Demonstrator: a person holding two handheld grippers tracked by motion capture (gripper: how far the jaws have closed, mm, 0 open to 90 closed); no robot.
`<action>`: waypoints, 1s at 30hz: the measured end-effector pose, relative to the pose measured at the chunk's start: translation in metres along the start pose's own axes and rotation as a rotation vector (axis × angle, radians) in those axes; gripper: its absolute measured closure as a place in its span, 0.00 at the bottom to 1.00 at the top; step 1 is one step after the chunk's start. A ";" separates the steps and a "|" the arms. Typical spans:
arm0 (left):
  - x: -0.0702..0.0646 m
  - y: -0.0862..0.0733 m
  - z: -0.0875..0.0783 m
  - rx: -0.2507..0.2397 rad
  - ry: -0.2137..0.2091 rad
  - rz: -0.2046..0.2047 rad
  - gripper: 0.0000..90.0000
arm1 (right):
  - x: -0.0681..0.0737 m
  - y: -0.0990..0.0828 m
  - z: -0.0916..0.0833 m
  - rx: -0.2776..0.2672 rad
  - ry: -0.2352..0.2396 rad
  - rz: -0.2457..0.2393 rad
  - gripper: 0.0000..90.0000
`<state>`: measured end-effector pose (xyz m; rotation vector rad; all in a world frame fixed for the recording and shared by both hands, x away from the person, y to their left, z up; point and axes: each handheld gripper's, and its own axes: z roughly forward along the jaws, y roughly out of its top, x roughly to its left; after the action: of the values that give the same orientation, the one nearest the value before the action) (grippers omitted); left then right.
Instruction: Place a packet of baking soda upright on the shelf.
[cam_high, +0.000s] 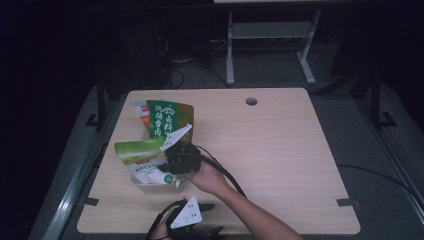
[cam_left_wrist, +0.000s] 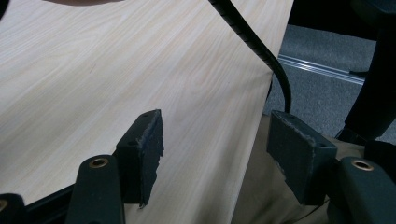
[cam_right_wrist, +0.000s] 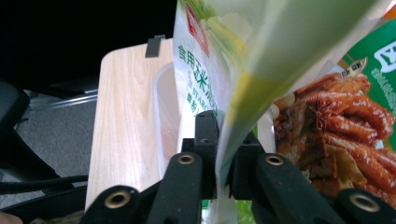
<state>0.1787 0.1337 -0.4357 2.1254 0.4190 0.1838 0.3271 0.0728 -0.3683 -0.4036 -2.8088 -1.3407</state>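
- Light green and white pouch (cam_high: 142, 161): a soft starch packet with green print and a red logo, tilted, its lower end inside the clear container (cam_high: 157, 186).
- Clear container: a shallow plastic tub just in front of the dark green snack bag (cam_high: 167, 120), which leans upright.

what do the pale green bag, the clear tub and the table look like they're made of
Pale green bag: thin, glossy printed plastic film, by its sheen and the crease where the right gripper pinches it. Clear tub: probably thin translucent plastic, since the table shows through its wall. Table: light wood-grain top, matte; likely laminate rather than solid wood, though the look leaves that open.
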 end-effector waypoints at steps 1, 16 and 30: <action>0.000 0.000 0.000 0.000 -0.001 0.001 0.40 | 0.000 -0.001 0.001 0.004 -0.002 -0.001 0.95; 0.001 -0.001 0.002 0.007 0.000 0.002 0.39 | -0.008 -0.022 0.005 0.030 0.000 0.031 0.96; 0.005 -0.001 0.004 0.012 0.009 -0.002 0.39 | -0.016 -0.022 -0.008 -0.010 0.038 0.076 0.95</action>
<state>0.1842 0.1328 -0.4389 2.1369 0.4283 0.1902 0.3364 0.0493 -0.3820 -0.4744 -2.7282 -1.3333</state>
